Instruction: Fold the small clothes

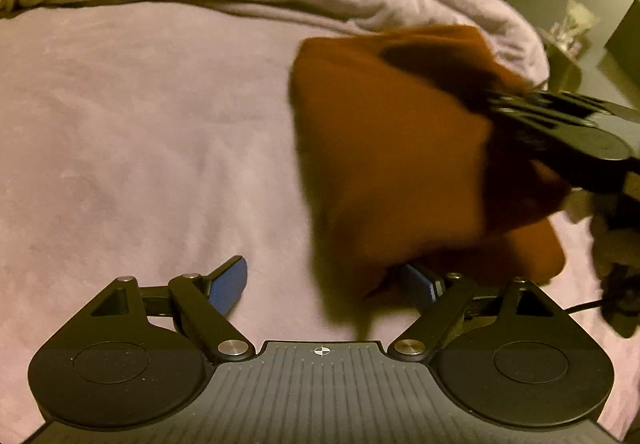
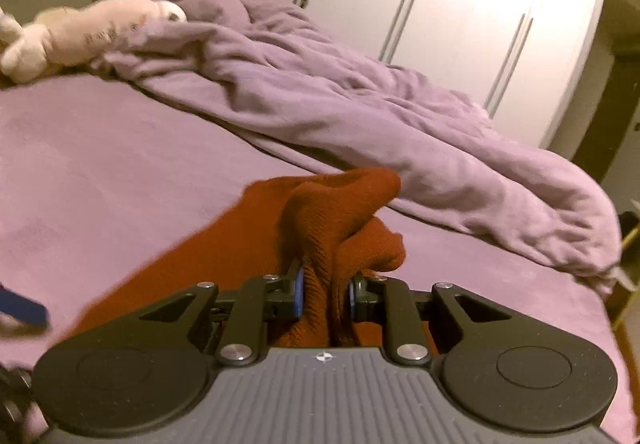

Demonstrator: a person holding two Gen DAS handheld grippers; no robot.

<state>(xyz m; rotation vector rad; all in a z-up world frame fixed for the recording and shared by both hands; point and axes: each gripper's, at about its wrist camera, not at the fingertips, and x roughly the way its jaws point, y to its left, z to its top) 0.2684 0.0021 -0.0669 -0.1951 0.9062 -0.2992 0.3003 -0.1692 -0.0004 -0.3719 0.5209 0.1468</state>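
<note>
Bed sheet (image 1: pixel 140 143), purple, covers the whole work surface and lies fairly flat across both views. A crumpled duvet (image 2: pixel 340 103) of the same purple is heaped along the far side of the bed, running diagonally toward the right edge. Behind it stands a white wardrobe (image 2: pixel 460 3) with long vertical handles. A pale soft toy (image 2: pixel 80 27) lies at the far left of the bed, touching the duvet's end.

Task item — a rust-red knitted garment (image 2: pixel 320 228) — is off the sheet at its gathered end and bunched between the jaws of the right gripper (image 2: pixel 326 294). Its blue pads press on the fabric from both sides with a thick fold pinched between them; the rest of the cloth trails down to the left toward the sheet. In the left wrist view the same garment hangs as a blurred red mass, right of centre, with the right gripper's dark body entering from the right edge and clamped on its upper part.

Left gripper (image 1: pixel 332 286) — fingers spread wide, nothing between them. Its left pad (image 1: pixel 230 286) shows clear over the sheet; the right pad is partly hidden behind the garment's lower edge, and whether cloth touches it cannot be told through the blur.
</note>
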